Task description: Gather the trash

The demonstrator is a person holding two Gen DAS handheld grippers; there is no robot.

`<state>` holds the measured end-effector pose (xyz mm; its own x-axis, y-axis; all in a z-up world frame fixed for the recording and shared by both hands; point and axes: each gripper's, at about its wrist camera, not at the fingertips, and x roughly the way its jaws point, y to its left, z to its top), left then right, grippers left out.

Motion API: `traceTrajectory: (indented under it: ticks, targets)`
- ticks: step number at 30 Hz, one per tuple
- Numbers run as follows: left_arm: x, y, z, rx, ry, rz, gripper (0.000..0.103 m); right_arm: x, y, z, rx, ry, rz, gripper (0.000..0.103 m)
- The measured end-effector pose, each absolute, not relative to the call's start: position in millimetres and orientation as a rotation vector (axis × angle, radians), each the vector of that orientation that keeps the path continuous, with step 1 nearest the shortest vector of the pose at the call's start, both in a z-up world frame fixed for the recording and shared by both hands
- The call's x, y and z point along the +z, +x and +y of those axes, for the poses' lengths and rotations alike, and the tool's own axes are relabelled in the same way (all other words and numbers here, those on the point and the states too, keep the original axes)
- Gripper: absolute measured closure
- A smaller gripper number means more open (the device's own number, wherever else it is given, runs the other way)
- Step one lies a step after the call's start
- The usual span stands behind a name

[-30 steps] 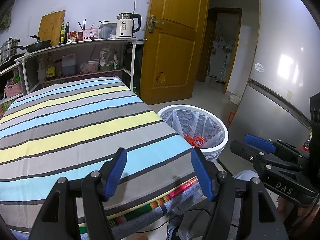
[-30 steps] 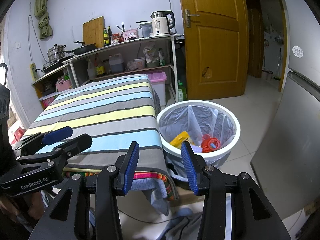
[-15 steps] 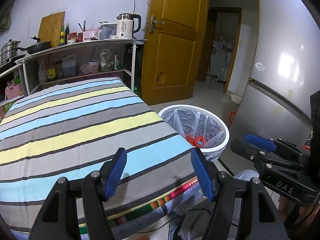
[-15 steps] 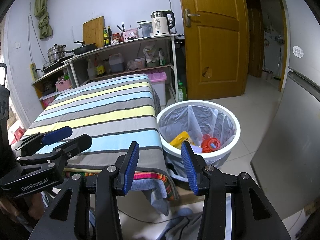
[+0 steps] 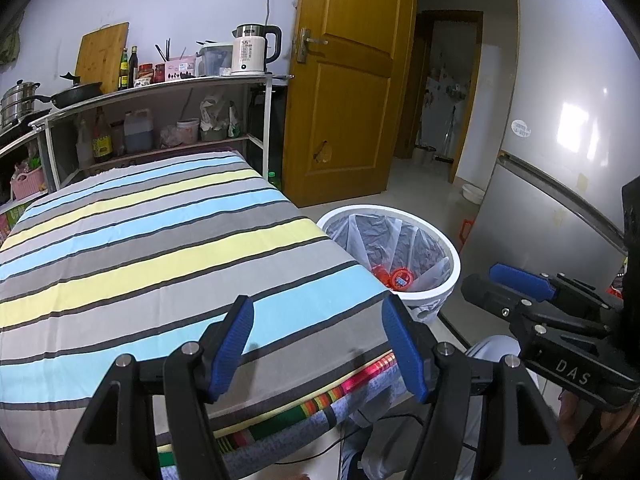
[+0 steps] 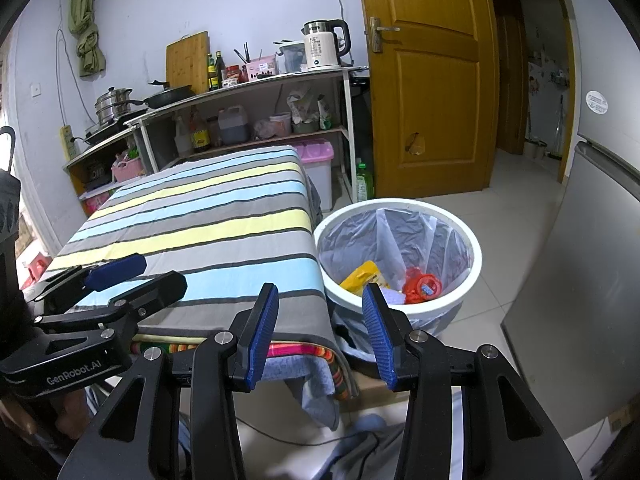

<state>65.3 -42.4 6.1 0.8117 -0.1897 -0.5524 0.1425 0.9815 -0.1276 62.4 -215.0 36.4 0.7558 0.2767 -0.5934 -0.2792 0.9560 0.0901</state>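
A white round trash bin [image 5: 451,276] [image 6: 400,203] with a clear liner stands on the floor by the table's right corner. Inside lie a red lidded piece [image 5: 401,279] [image 6: 423,286] and a yellow packet [image 6: 362,276]. The striped cloth on the table [image 5: 160,248] [image 6: 208,224] carries no loose items. My left gripper [image 5: 318,312] hovers open over the cloth's near edge, nothing between its blue pads. My right gripper [image 6: 320,300] is open and bare too, hanging over the table corner beside the bin. Each gripper shows sideways in the other's view [image 5: 486,286] [image 6: 154,274].
A metal shelf [image 6: 256,80] behind the table holds a kettle [image 6: 322,48], bottles, pans and a cutting board. A wooden door [image 6: 428,92] stands behind the bin, a grey fridge [image 6: 592,264] at the right. A pink box [image 6: 318,156] sits under the shelf.
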Motion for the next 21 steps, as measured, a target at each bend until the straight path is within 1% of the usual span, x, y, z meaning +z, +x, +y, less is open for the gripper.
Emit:
traceTrajectory:
  ticks: [21]
  targets:
    - [-2.5,66.2,-45.8,-0.165,-0.079,0.613,0.035,34.8,62.2,-214.3,0.304,-0.004,0.647,0.058]
